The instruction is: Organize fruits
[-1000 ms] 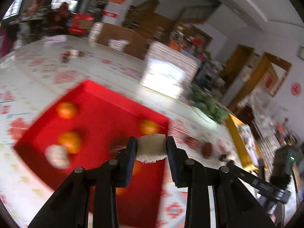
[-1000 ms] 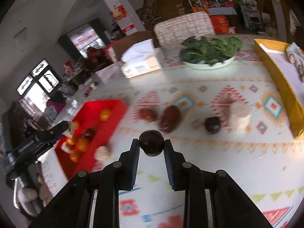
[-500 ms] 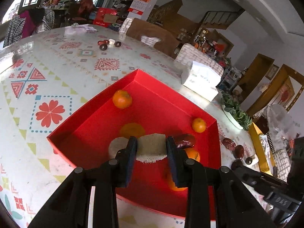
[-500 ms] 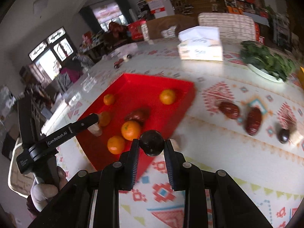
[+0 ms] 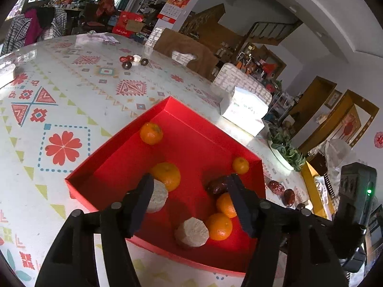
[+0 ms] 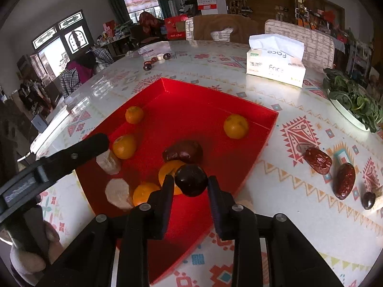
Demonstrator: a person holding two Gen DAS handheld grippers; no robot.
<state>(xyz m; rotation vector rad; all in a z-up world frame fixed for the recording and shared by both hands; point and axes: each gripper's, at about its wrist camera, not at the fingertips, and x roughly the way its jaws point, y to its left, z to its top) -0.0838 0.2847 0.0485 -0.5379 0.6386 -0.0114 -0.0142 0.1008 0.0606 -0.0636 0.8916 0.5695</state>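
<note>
A red tray point(image 5: 115, 165) point(image 6: 261, 141) holds several oranges point(image 5: 166, 175) point(image 6: 235, 126), a red date point(image 6: 183, 154) and two beige round pieces point(image 5: 191, 232) point(image 6: 117, 192). My left gripper point(image 5: 189, 191) is open and empty above the tray's near side; one beige piece point(image 5: 156, 195) lies just beside its left finger. My right gripper point(image 6: 190, 186) is shut on a dark round fruit point(image 6: 191, 179) and holds it above the tray's near edge. The left gripper shows in the right wrist view at the left point(image 6: 71, 153).
Two red dates point(image 6: 317, 160) and a small dark fruit point(image 6: 368, 199) lie on the patterned tablecloth right of the tray. A tissue box point(image 6: 275, 64), a plate of greens point(image 6: 354, 102) and small fruits point(image 5: 130, 61) stand further back. A yellow box point(image 5: 316, 186) is at far right.
My left gripper has opened and let go of the beige piece, which now lies in the tray. My right gripper has carried the dark fruit leftward over the tray.
</note>
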